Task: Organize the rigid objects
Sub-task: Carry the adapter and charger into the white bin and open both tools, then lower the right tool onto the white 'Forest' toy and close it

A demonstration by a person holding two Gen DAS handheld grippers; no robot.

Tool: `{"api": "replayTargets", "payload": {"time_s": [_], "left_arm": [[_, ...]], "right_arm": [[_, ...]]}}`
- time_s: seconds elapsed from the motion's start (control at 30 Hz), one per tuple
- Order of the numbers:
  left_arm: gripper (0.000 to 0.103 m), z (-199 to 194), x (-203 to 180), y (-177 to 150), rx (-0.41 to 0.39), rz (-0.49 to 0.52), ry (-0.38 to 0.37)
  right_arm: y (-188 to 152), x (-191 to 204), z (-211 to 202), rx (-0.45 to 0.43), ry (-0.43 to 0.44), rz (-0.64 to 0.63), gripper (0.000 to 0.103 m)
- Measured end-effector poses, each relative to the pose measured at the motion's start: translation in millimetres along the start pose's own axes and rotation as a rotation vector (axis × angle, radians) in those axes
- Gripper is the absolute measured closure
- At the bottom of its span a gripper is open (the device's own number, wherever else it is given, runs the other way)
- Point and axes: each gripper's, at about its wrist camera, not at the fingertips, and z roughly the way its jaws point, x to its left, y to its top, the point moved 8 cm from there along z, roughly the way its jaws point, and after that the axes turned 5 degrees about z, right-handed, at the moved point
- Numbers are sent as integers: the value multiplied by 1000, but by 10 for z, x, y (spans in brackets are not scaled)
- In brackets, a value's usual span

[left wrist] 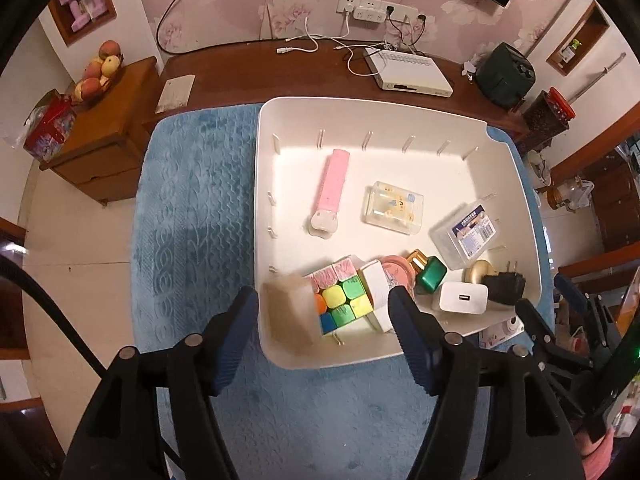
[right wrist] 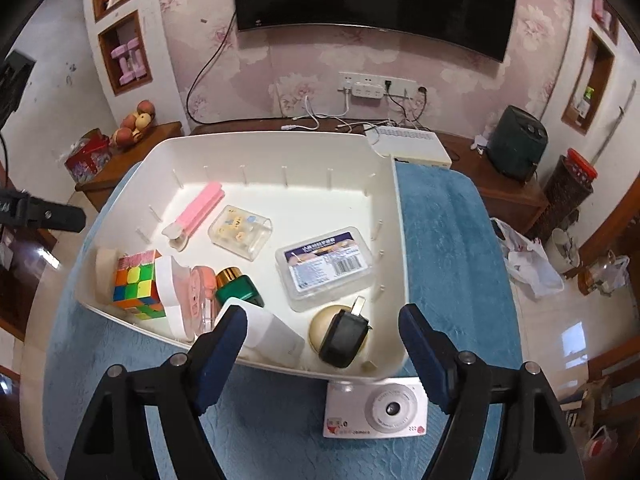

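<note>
The left claw (left wrist: pixel 324 312) stands spread above the near left corner of the white tray (left wrist: pixel 400 112), nothing pinched between its blue pads. Between its fingers lie a blurred beige block (left wrist: pixel 290 312) and a colour-tiled puzzle cube (left wrist: pixel 340 300), both inside the tray. The right claw (right wrist: pixel 324 336) is spread too, empty, above the tray's near right rim, with a white charger (right wrist: pixel 276 332) and a black plug adapter (right wrist: pixel 344 336) resting on a round cream case (right wrist: pixel 324 320) below it. Further in sit a green bottle with a gold cap (right wrist: pixel 240 286), a pink round case (right wrist: pixel 200 292), a clear lidded box with a barcode label (right wrist: pixel 324 266), a small clear box with yellow figures (right wrist: pixel 240 232) and a pink clip-like stick (right wrist: pixel 198 212). Just outside the near rim, a white toy camera (right wrist: pixel 376 408) lies on the blue towel (right wrist: pixel 440 220) that covers the worktop.
</note>
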Motion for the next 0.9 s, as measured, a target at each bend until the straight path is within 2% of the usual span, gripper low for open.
{"api": "replayTargets", "payload": {"time_s": [0.2, 0.43, 0.6, 0.77, 0.9], "left_arm": [[26, -175, -71, -127, -23, 3, 10], [23, -397, -202, -343, -46, -13, 3], [23, -457, -321, -566, -50, -28, 3], [23, -405, -409, -814, -4, -75, -8], [23, -359, -478, -1018, 33, -121, -2]], "right_arm": [[-33, -256, -152, -1, 28, 125, 22], [-148, -563, -259, 37, 45, 223, 21], [-278, -679, -276, 71, 48, 215, 20], [-363, -736, -227, 103, 79, 212, 7], [-442, -756, -129, 144, 94, 201, 5]]}}
